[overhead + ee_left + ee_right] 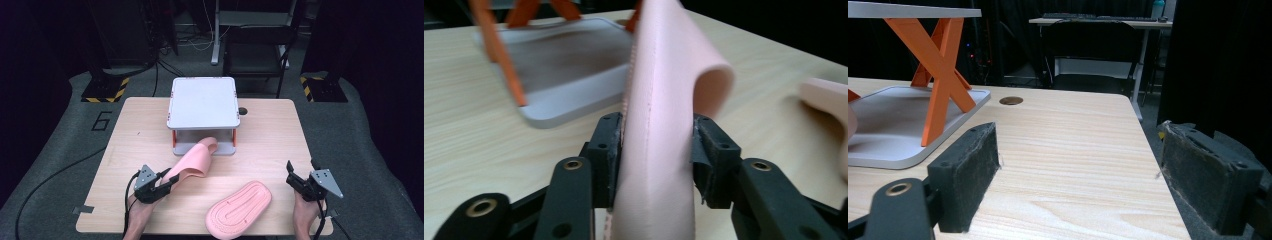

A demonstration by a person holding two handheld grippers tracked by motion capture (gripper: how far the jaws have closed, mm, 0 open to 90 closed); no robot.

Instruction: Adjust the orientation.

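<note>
A pink slipper (192,159) lies slanted at the table's middle, its toe pointing under the grey stand. My left gripper (167,185) is shut on its heel end; in the left gripper view the pink slipper (664,100) rises between both black pads (606,150). A second pink slipper (239,209) lies sole-up near the front edge, and its edge (824,100) shows at the right of the left gripper view. My right gripper (295,177) stands open at the front right, nothing between its fingers (968,170), apart from both slippers.
A grey two-tier stand (203,102) with orange cross legs (940,65) sits at the table's back middle. A round cable hole (243,111) lies beside it. The table's right edge (1148,150) runs close to my right gripper. A black chair (257,50) stands behind the table.
</note>
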